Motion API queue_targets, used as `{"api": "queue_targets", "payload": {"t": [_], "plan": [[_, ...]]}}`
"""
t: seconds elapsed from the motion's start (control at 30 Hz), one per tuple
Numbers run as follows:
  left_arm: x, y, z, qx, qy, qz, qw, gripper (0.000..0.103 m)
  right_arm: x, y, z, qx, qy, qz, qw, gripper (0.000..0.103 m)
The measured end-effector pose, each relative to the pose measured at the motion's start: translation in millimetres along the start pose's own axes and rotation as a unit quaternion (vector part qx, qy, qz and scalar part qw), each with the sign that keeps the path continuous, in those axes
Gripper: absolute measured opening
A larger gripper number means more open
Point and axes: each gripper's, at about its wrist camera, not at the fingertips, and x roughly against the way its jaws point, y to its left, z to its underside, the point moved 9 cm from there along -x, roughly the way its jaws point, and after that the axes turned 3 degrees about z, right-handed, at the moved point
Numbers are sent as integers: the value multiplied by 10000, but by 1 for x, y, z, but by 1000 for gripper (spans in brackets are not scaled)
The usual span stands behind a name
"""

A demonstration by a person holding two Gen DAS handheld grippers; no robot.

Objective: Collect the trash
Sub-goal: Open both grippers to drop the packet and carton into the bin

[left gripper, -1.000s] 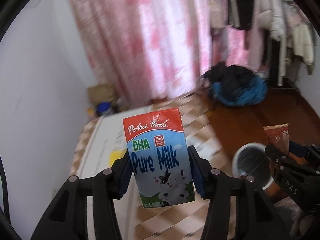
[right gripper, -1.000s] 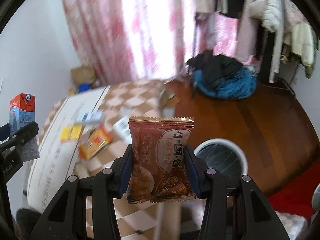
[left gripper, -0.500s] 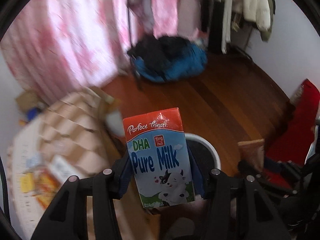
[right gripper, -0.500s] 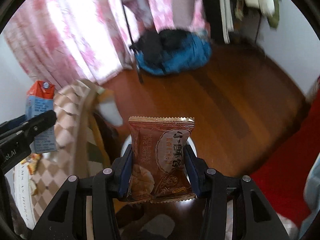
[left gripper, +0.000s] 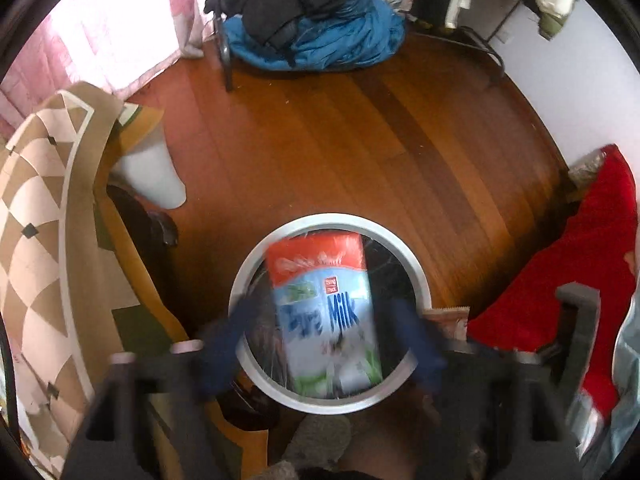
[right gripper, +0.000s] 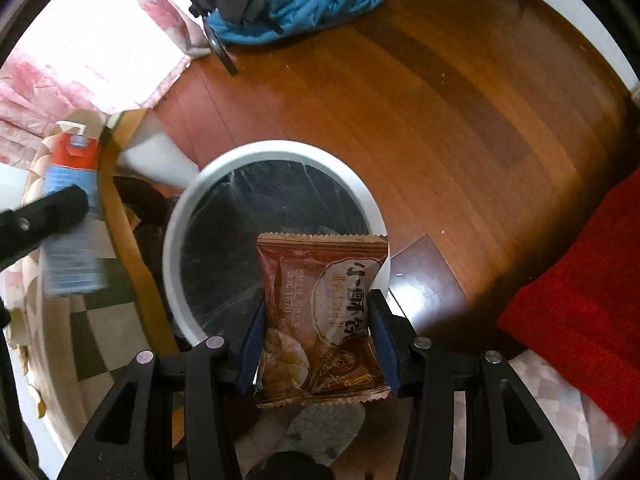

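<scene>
In the left wrist view my left gripper (left gripper: 322, 344) stands open above the white-rimmed bin (left gripper: 400, 236). The milk carton (left gripper: 324, 312) is blurred and loose between the spread blue pads (left gripper: 224, 344), over the bin's black liner. In the right wrist view my right gripper (right gripper: 318, 344) is shut on a brown snack packet (right gripper: 320, 320) just above the near rim of the bin (right gripper: 208, 176). The carton (right gripper: 72, 220) and left gripper finger (right gripper: 40, 216) show at the left edge.
Wooden floor (left gripper: 360, 140) lies around the bin. The patterned table cloth (left gripper: 36, 200) hangs at left. A blue and black clothes pile (left gripper: 312, 28) lies at the back. Red fabric (left gripper: 568, 280) lies at right. A grey slipper (right gripper: 324, 428) is below the packet.
Both grippers have swung from the table down over the bin. The left gripper has opened and the carton is slipping free. The right gripper still holds the packet.
</scene>
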Motion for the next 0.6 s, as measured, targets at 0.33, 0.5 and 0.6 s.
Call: {"api": "queue_targets", "payload": {"t": [0.33, 0.5, 0.6], "plan": [[2, 49, 22, 305, -65, -948, 9950, 103, -36, 14, -12, 91, 303, 384, 9988, 100], [2, 61, 39, 306, -6, -1264, 9915, 103, -32, 9, -10, 127, 328, 711, 9968, 102], [3, 64, 43, 294, -6, -1333, 9906, 103, -24, 6, -10, 118, 296, 837, 9960, 102]]}}
